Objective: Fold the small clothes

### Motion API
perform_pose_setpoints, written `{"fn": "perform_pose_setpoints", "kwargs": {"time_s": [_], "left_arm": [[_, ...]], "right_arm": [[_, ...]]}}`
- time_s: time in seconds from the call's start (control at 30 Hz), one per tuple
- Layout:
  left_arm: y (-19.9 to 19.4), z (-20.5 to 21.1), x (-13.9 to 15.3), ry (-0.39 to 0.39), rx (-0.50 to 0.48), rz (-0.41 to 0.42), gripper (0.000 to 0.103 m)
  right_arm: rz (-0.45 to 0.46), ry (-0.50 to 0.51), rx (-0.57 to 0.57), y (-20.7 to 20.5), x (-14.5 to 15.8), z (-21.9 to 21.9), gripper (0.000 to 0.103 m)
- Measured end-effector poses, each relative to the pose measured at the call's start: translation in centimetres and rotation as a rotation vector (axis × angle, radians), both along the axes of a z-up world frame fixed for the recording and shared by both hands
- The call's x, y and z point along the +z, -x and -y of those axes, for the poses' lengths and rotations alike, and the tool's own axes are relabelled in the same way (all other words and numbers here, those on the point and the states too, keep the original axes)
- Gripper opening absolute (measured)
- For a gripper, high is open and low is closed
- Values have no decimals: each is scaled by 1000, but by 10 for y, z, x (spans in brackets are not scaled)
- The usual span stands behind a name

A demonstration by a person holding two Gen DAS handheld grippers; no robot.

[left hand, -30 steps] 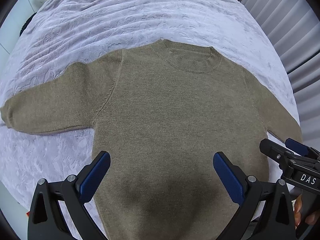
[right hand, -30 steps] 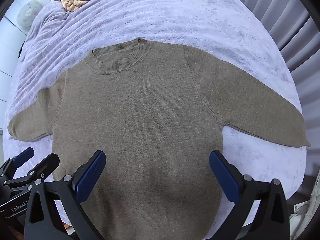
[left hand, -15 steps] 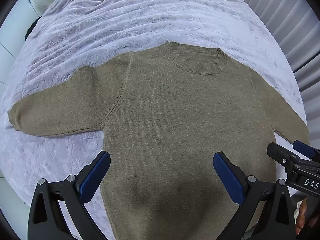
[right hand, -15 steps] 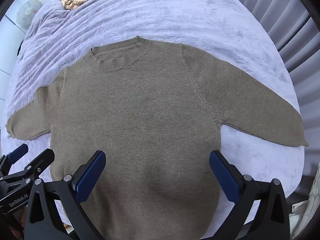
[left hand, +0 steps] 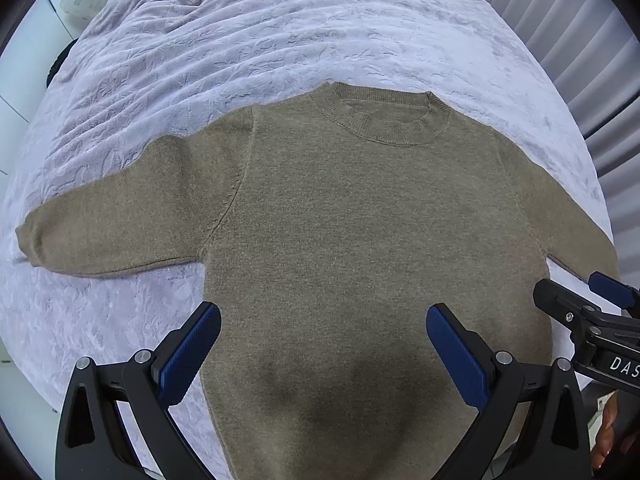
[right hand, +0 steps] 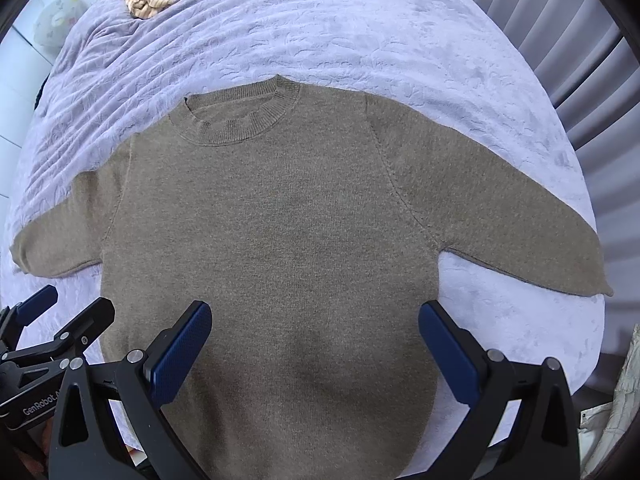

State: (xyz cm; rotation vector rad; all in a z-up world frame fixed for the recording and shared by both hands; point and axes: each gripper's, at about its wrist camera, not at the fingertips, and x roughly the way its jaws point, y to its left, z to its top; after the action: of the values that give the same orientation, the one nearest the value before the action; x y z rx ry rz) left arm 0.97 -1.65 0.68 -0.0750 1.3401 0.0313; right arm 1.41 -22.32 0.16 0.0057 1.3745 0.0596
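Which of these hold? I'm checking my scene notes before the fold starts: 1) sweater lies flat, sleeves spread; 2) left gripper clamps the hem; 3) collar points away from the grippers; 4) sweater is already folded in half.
1) True: the sweater lies flat on the bedspread, both sleeves out.
2) False: the left gripper is open and holds nothing.
3) True: the collar is at the far end.
4) False: it is fully unfolded; the right gripper is open too.
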Motion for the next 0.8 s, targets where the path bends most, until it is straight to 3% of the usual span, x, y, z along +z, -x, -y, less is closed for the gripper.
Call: {"fn": "perform_pose_setpoints", "kwargs": {"time_s": [0.37,0.8], "left_arm": [[0,-4,3,26,35,-5,103],[1,-4,0,5,18,-17,103]], "right_arm": [[1,6,2,1,2,-1,103],[-3,16,6,2,0,-4,103]]}}
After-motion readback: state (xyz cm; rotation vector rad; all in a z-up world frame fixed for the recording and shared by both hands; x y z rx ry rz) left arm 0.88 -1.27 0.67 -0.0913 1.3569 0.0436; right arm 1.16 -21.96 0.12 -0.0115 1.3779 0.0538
